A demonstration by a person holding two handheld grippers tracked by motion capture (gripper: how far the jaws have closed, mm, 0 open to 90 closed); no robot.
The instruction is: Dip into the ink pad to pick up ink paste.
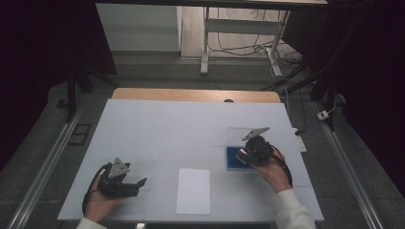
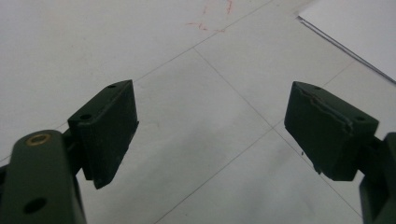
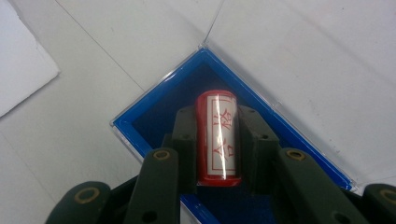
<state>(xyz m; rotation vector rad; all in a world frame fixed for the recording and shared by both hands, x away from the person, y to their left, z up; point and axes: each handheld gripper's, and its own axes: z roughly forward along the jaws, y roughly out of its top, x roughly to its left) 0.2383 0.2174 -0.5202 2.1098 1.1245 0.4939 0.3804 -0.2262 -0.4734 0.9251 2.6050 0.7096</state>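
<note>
A red cylindrical stamp (image 3: 217, 135) with a white label of red characters lies between the jaws of my right gripper (image 3: 217, 140), which is shut on it over a blue ink pad tray (image 3: 154, 109) in a clear case with its lid folded back. In the high view the right gripper (image 1: 249, 153) sits at the blue tray (image 1: 231, 160) on the right of the table. My left gripper (image 1: 137, 183) rests near the front left, open, with bare table between its black pads (image 2: 109, 126).
A white sheet of paper (image 1: 193, 191) lies at the front centre of the white table cover (image 1: 167, 129); its corner (image 2: 355, 32) shows beyond the left jaws. The clear lid (image 1: 236, 134) lies flat behind the tray. Faint red marks (image 2: 205, 23) are on the cover.
</note>
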